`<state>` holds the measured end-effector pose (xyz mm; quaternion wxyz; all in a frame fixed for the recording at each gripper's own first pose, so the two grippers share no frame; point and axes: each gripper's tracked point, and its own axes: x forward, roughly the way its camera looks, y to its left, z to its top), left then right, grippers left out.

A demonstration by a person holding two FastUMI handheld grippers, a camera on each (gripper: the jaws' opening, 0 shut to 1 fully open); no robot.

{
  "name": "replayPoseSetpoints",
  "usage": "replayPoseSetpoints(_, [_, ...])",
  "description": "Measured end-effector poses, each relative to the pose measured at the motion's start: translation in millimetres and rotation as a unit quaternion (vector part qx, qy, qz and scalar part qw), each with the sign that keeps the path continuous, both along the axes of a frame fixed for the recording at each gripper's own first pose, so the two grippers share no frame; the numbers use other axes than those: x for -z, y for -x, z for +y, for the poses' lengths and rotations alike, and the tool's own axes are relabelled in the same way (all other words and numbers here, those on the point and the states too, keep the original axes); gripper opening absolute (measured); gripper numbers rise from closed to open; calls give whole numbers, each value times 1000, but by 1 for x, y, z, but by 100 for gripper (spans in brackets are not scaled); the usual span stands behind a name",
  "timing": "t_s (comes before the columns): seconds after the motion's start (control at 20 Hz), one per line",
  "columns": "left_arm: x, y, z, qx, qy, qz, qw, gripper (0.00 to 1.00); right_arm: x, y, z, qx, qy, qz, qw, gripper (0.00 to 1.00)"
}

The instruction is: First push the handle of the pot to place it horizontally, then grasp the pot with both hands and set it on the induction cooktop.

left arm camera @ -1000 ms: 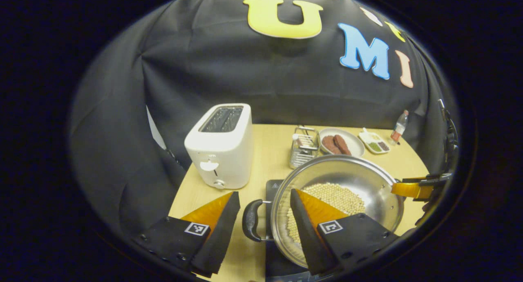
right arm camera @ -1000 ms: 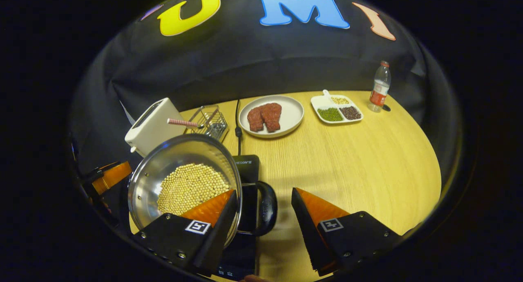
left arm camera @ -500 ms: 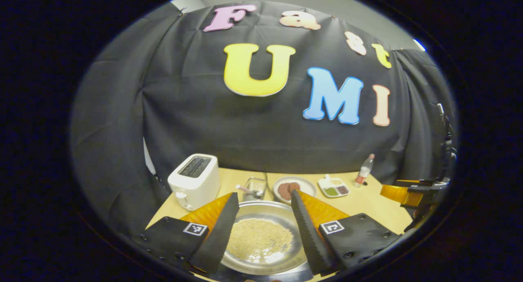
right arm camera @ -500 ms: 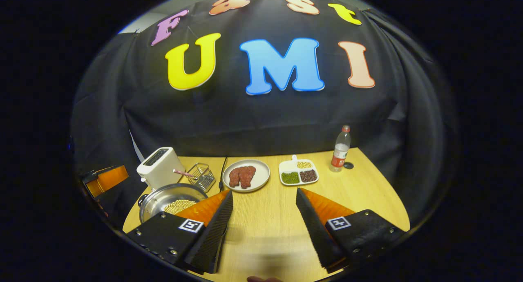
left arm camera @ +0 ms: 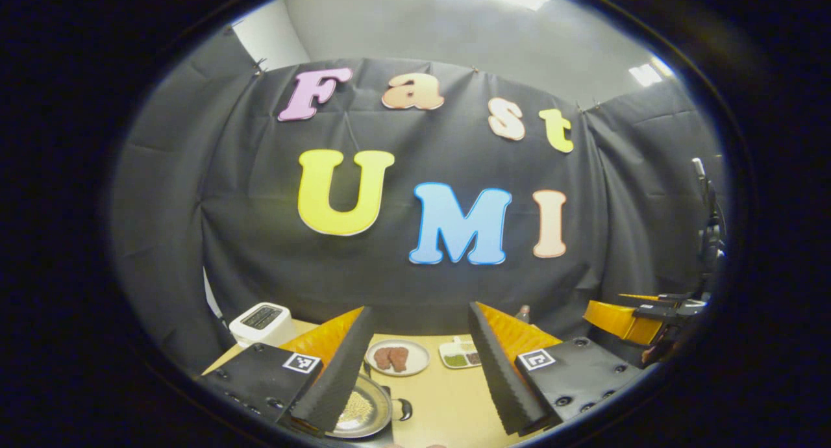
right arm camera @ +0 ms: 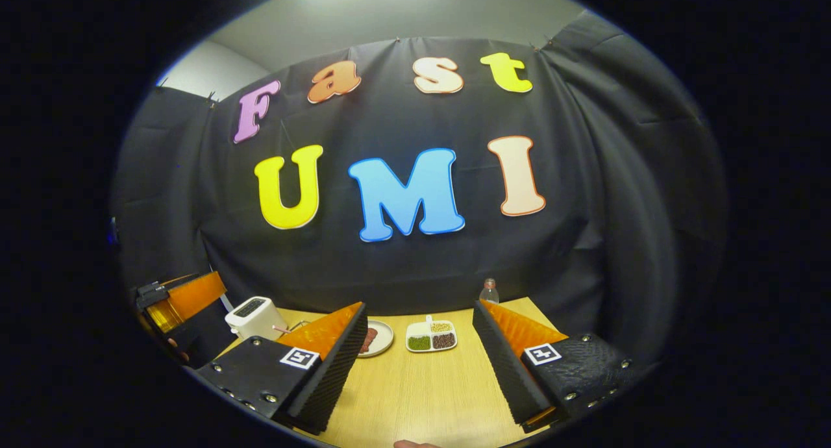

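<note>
Black cloth walls the booth behind a pale wooden table, and both tools hang high above it. Left hand-held gripper gapes wide, holding nothing; right hand-held gripper likewise spread and empty. Down below, the round steel pot of pale beans sits near the table's front, black loop handle pointing sideways. Whether a cooktop lies beneath it I cannot tell; if so, the job looks finished
</note>
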<state>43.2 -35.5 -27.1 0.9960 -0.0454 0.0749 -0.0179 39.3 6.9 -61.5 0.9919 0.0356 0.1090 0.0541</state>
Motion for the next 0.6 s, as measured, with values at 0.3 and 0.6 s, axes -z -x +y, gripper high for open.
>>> replayPoseSetpoints(0.3, [-11,11,-36,-21,-6,-4,1000,98,-13,9,-15,-29,-2,2,1000,99])
replayPoseSetpoints(0.6, [-28,19,-33,-38,-6,-20,999,98,-25,7,-18,-43,-7,0,999,99])
